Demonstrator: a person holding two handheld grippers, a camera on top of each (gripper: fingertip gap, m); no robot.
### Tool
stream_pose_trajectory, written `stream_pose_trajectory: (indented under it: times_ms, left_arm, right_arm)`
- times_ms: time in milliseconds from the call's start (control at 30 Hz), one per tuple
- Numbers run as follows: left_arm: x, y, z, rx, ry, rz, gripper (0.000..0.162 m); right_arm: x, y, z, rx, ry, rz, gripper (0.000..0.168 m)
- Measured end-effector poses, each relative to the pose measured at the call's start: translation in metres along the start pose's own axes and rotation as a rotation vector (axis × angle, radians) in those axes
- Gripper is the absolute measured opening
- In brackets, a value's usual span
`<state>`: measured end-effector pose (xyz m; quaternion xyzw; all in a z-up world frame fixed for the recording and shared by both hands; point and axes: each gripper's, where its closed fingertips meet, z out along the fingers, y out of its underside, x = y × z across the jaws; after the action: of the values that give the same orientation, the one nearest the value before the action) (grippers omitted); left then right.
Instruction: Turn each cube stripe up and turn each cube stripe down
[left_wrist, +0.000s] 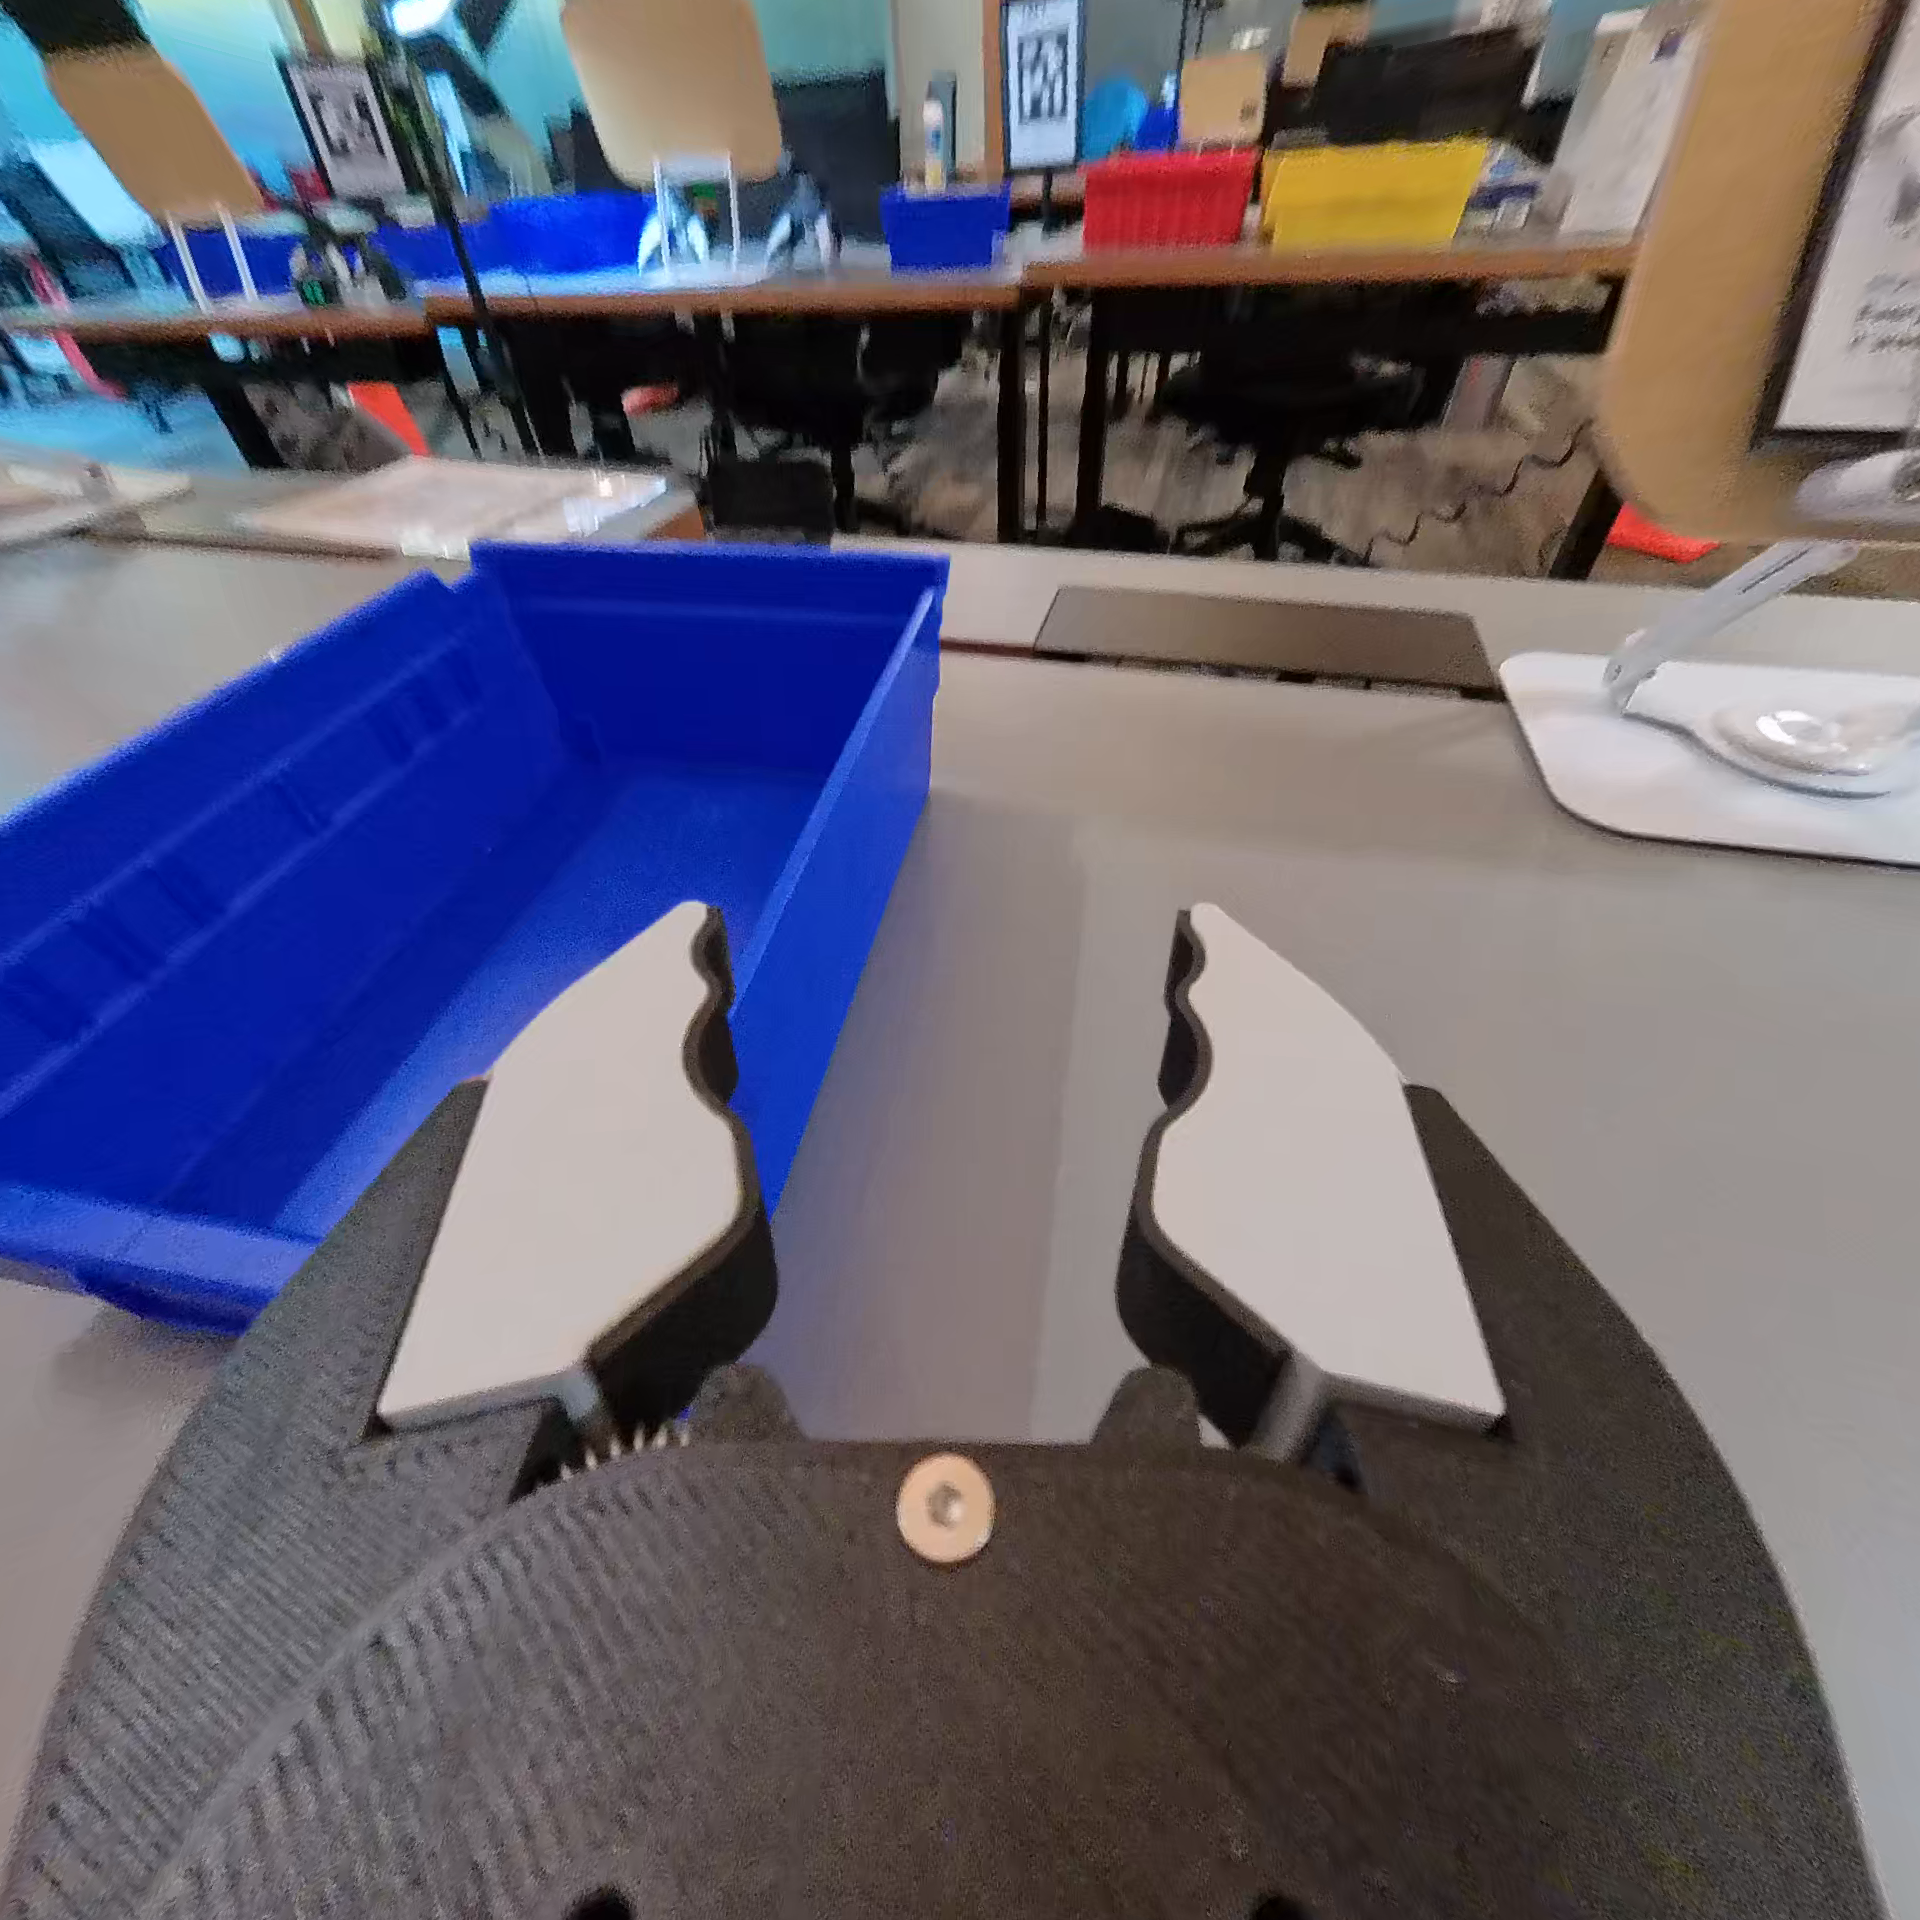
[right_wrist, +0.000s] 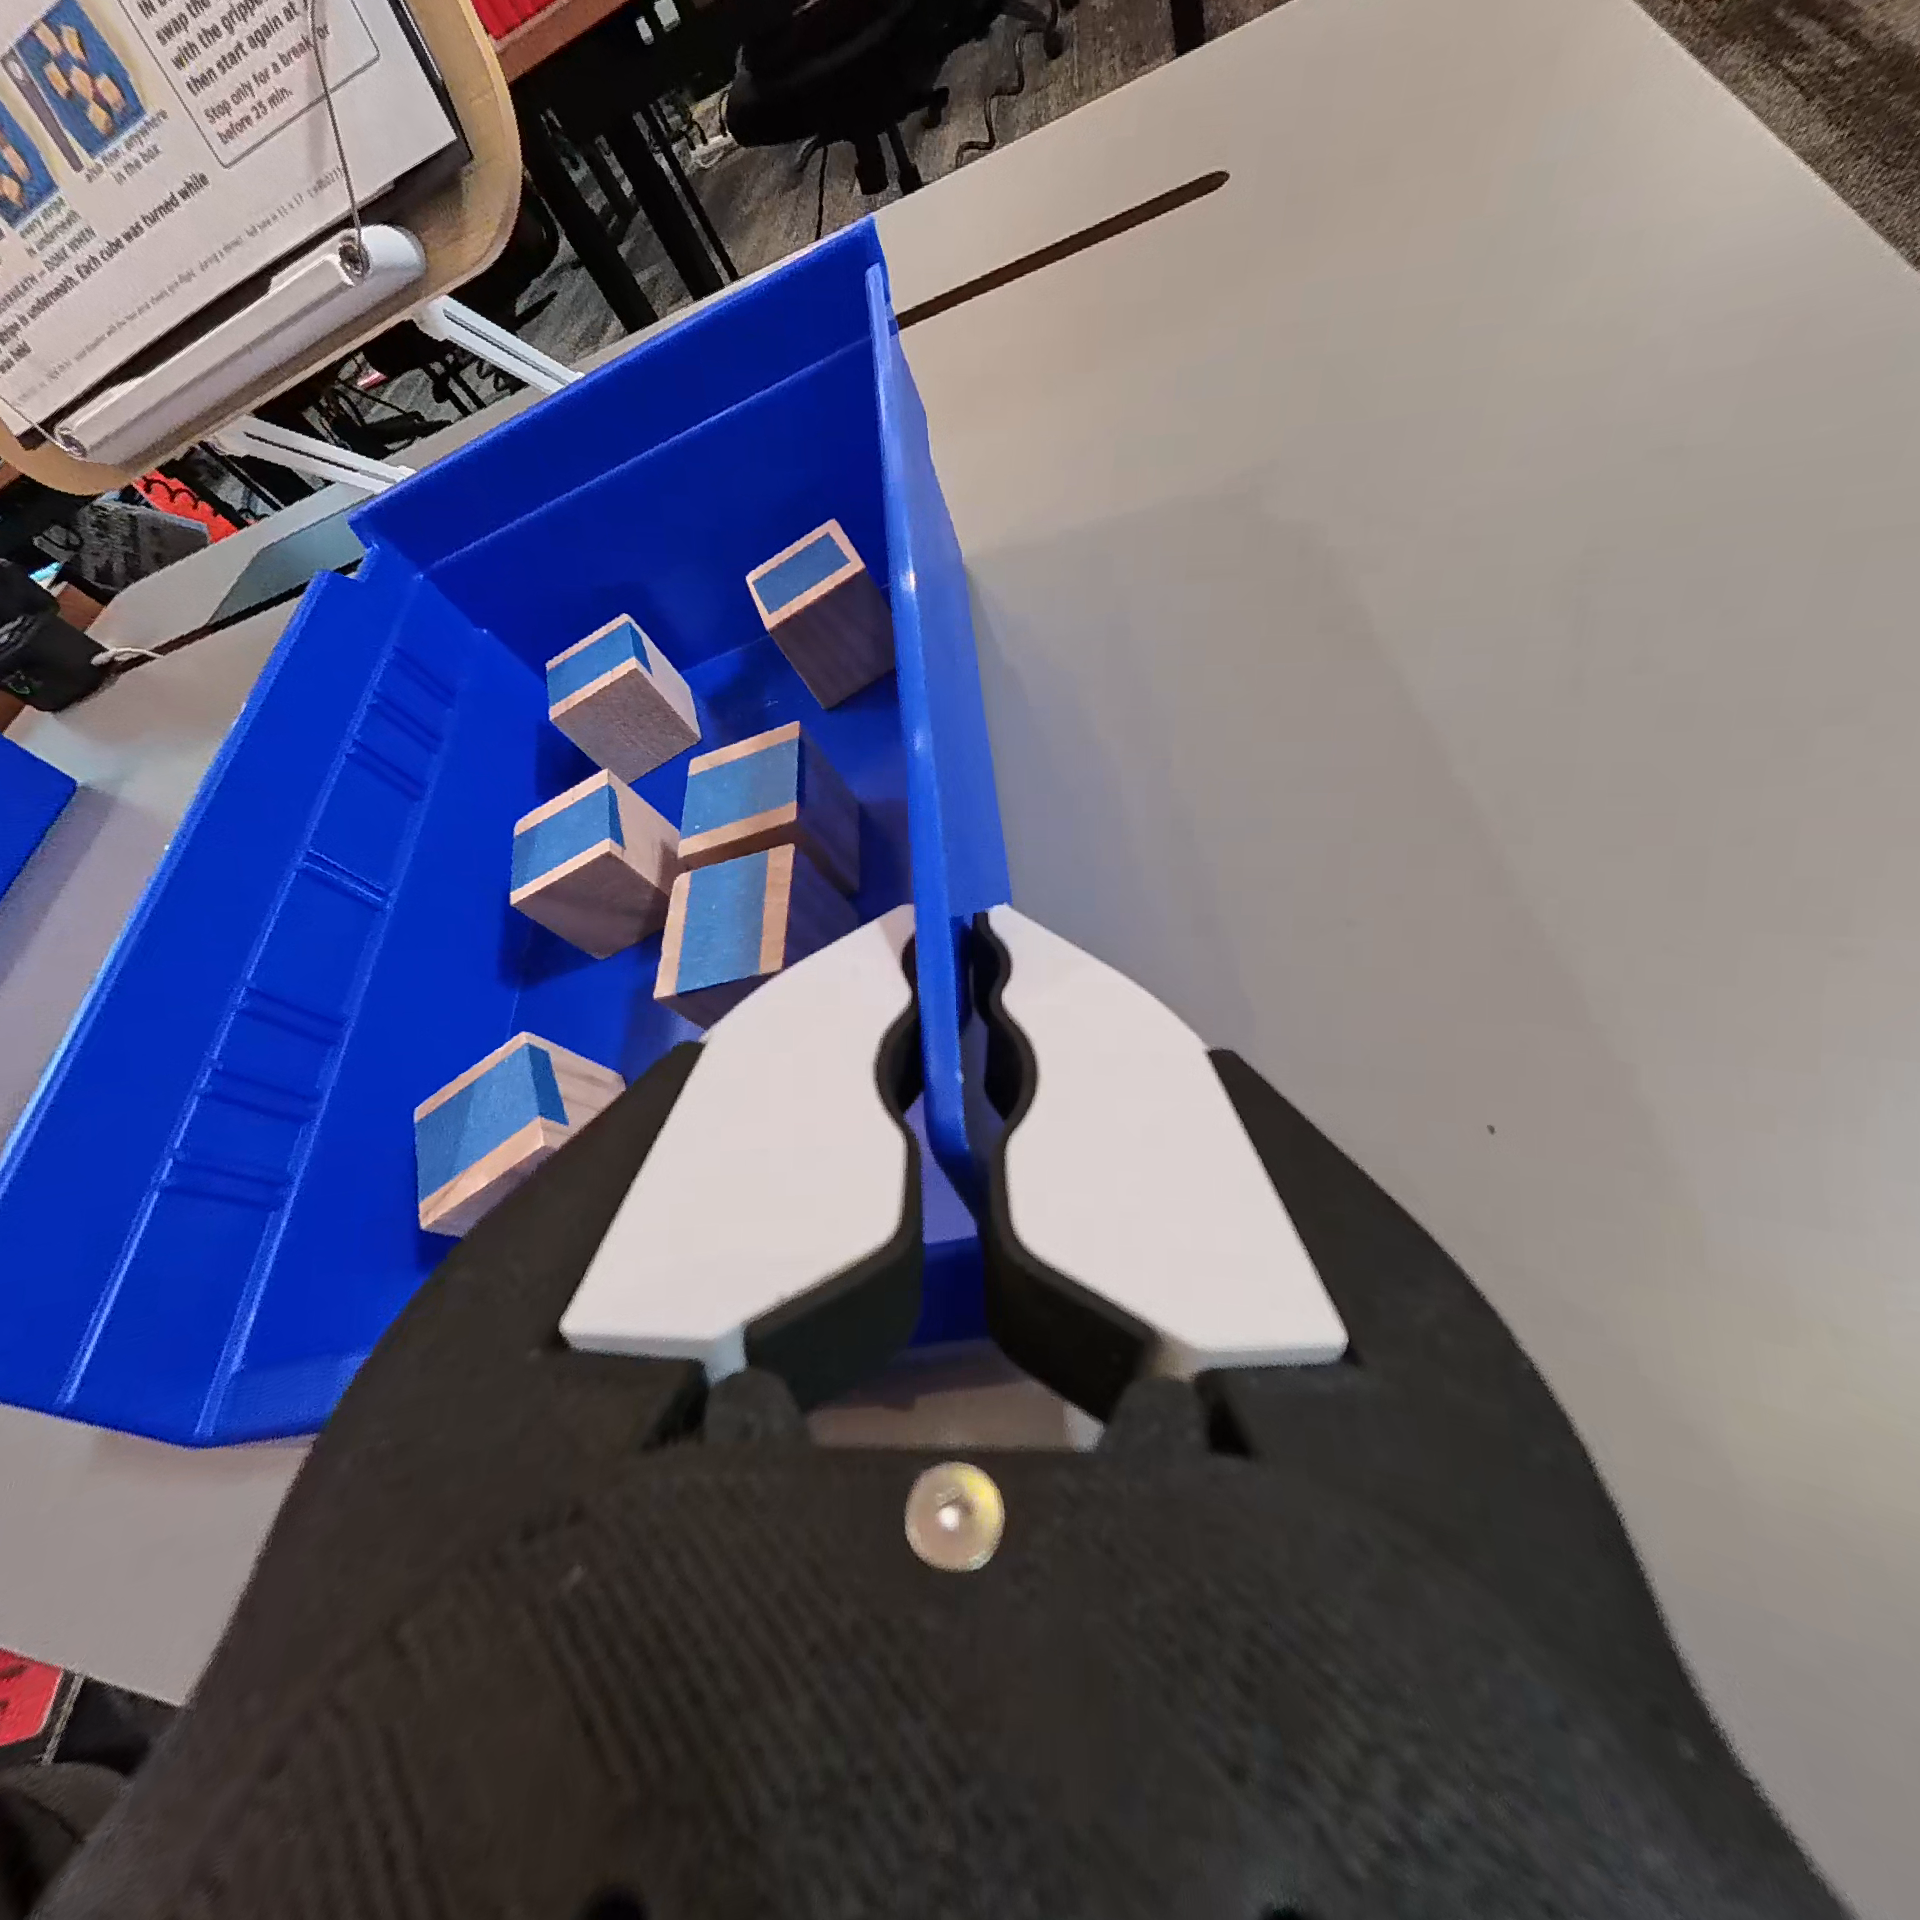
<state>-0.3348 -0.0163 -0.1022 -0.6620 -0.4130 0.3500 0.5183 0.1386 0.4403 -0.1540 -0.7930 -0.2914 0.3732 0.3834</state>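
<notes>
Several wooden cubes lie in a blue bin (right_wrist: 312, 935) in the right wrist view, each with a blue stripe on its top face, such as one at the back (right_wrist: 821, 613) and one at the front (right_wrist: 488, 1122). My right gripper (right_wrist: 948, 935) is shut on the bin's right wall (right_wrist: 935, 727), one finger inside and one outside. In the left wrist view my left gripper (left_wrist: 948, 925) is open and empty above the grey table (left_wrist: 1351, 987), just right of a blue bin (left_wrist: 842, 883). The part of that bin's inside that shows holds no cubes.
A white stand base (left_wrist: 1714, 769) sits at the right of the table, and a dark slot (left_wrist: 1257, 634) lies behind. A clipboard with a printed sheet (right_wrist: 208, 208) stands behind the bin. Another blue object (right_wrist: 26, 821) shows at the left edge. Desks and chairs stand beyond.
</notes>
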Motion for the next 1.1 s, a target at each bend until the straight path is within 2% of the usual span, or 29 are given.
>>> stream_pose_trajectory:
  times_ms: [100, 233, 300, 433, 567, 767, 833, 900, 1100]
  left_arm:
    - [-0.002, 0.007, 0.005, -0.033, 0.012, -0.022, 0.077]
    - [-0.008, 0.006, 0.006, -0.022, -0.008, 0.014, 0.059]
    - [-0.008, -0.009, -0.001, 0.061, 0.003, -0.009, 0.066]
    - [-0.012, -0.035, -0.018, 0.221, -0.039, 0.028, 0.062]
    - [-0.030, -0.040, -0.023, 0.275, -0.098, -0.044, 0.062]
    - [-0.038, -0.010, -0.002, 0.094, -0.091, -0.084, 0.072]
    - [-0.028, 0.010, 0.009, -0.022, -0.023, -0.076, 0.066]
    - [-0.023, 0.033, 0.018, -0.158, 0.003, -0.092, 0.074]
    - [-0.031, 0.034, 0.020, -0.170, 0.020, -0.127, 0.042]
  right_arm:
    - [0.000, 0.000, 0.000, 0.003, -0.003, 0.006, 0.007]
    - [0.000, 0.000, 0.000, 0.005, -0.005, 0.004, 0.007]
    - [0.000, 0.000, 0.000, 0.006, -0.006, 0.005, 0.007]
    - [0.000, 0.000, 0.000, 0.008, -0.010, 0.012, 0.007]
    - [-0.001, 0.000, 0.000, 0.009, -0.016, 0.022, 0.008]
    - [-0.001, 0.000, 0.000, 0.012, -0.023, 0.029, 0.008]
    - [-0.001, 0.000, 0.000, 0.012, -0.026, 0.031, 0.008]
    - [-0.001, 0.000, 0.000, 0.013, -0.028, 0.033, 0.008]
    - [-0.001, 0.000, 0.000, 0.013, -0.031, 0.036, 0.008]
